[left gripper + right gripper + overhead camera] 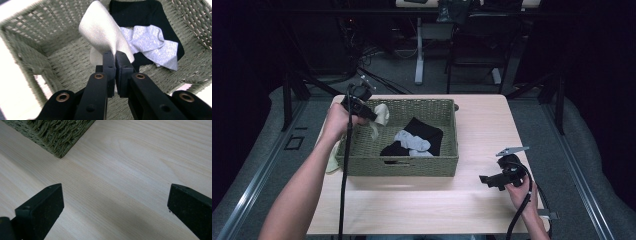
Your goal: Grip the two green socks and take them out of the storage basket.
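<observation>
over the basket [30,32], left gripper [115,56] pinches cream cloth [102,32]

The left forearm reaches in from the bottom of the high view and runs up and forward, its hand wrapped around the black two-jaw left gripper [373,115], which is held raised and angled toward the right. A black cable hangs down from it along the arm. Seen from the left gripper view, its two black jaws stand pressed nearly together, pinching a fold of cream woven cloth [102,32]. The right hand sits low at the near right, holding the black right gripper [484,179], which seems to point left and lie about level; its jaws stand wide apart with nothing between them.
</observation>
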`<state>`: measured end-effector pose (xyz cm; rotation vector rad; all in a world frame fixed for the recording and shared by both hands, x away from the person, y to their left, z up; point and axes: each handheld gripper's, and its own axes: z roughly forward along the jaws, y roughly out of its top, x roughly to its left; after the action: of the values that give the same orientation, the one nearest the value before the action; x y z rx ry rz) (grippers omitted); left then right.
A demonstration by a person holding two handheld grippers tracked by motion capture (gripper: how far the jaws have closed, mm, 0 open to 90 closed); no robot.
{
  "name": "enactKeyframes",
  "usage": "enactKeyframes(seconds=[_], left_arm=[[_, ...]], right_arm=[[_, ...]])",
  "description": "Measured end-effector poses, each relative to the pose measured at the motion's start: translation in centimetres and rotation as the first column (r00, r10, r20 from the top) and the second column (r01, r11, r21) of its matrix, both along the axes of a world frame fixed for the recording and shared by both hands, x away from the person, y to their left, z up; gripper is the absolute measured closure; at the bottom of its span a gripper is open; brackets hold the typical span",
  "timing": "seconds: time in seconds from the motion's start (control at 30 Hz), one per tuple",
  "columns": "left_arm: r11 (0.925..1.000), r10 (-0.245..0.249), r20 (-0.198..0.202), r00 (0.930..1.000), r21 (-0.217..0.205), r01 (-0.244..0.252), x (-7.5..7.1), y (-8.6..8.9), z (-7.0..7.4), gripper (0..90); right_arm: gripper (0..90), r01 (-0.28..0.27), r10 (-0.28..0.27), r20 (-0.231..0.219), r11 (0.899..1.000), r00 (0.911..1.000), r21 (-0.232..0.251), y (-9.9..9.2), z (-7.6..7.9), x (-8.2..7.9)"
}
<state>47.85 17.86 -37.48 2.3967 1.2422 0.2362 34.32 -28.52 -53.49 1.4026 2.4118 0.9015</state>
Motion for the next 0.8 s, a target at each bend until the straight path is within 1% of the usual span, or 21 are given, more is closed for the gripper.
enactKeyframes(seconds=[0.07,0.23,0.33,0.37,0.4,0.43,0.5,0.53,0.57,0.6,0.63,0.67,0.73,0.77,0.8], left_arm=[[0.9999,-0.001,0.013,0.9999,-0.011,0.001,0.0,0.3,0.9,87.8],[0.9999,0.001,0.03,0.9996,-0.015,-0.001,-0.2,1.0,2.9,87.7],[0.9997,0.009,0.048,0.9988,-0.023,-0.008,-0.4,1.7,4.2,87.8],[0.9997,0.009,0.048,0.9988,-0.023,-0.008,-0.4,1.7,4.2,87.7],[0.9998,0.011,0.054,0.9985,-0.019,-0.01,-0.5,2.0,4.6,87.8],[0.9997,0.023,0.064,0.9977,-0.014,-0.022,-0.7,2.5,5.2,87.8],[0.9996,0.029,0.071,0.997,-0.003,-0.029,-1.1,3.1,5.9,87.8],[0.9994,0.035,0.078,0.9964,-0.002,-0.035,-1.2,3.5,6.2,87.8],[0.9994,0.035,0.078,0.9964,-0.002,-0.035,-1.2,3.5,6.2,87.8],[0.9989,0.048,0.09,0.9948,-0.003,-0.048,-1.6,4.4,6.8,87.8],[0.9989,0.048,0.09,0.9948,-0.003,-0.048,-1.6,4.4,6.8,87.7],[0.9984,0.057,0.099,0.9935,0.003,-0.057,-2.0,5.2,7.2,87.8],[0.9973,0.072,0.109,0.9915,0.006,-0.073,-2.3,6.2,7.5,87.7],[0.9973,0.072,0.109,0.9915,0.006,-0.073,-2.3,6.2,7.5,87.8],[0.9957,0.09,0.121,0.9885,0.01,-0.092,-2.6,7.1,7.6,87.8]], right_arm=[[0.0,0.002,-0.002,0.001,1.0,1.0,0.001,-0.1,0.0,0.0],[0.0,0.004,-0.004,-0.003,1.0,1.0,0.001,-0.1,0.1,0.0],[0.0,0.001,-0.001,0.007,1.0,1.0,-0.001,-0.1,0.0,0.0],[0.0,0.001,-0.001,0.007,1.0,1.0,-0.001,-0.1,0.0,0.0],[0.0,0.0,0.0,0.006,1.0,1.0,0.0,-0.1,0.0,0.0],[0.0,0.002,-0.002,0.003,1.0,1.0,0.0,-0.1,0.0,0.0],[0.0,0.006,-0.006,0.002,1.0,1.0,0.002,-0.2,0.1,0.0],[0.0,0.005,-0.005,0.002,1.0,1.0,0.001,-0.2,0.1,0.0],[0.0,0.005,-0.005,0.002,1.0,1.0,0.001,-0.2,0.1,0.0],[0.0,0.005,-0.005,-0.001,1.0,1.0,-0.001,-0.1,0.1,0.0],[0.0,0.005,-0.005,-0.001,1.0,1.0,-0.001,-0.1,0.1,0.0],[0.0,0.004,-0.004,-0.002,1.0,1.0,0.0,-0.1,0.0,0.0],[0.0,0.001,-0.001,0.002,1.0,1.0,0.003,0.0,0.0,0.0],[0.0,0.001,-0.001,0.002,1.0,1.0,0.003,0.0,0.0,0.0],[0.0,0.003,-0.003,-0.002,1.0,1.0,0.001,0.0,0.0,0.0]])
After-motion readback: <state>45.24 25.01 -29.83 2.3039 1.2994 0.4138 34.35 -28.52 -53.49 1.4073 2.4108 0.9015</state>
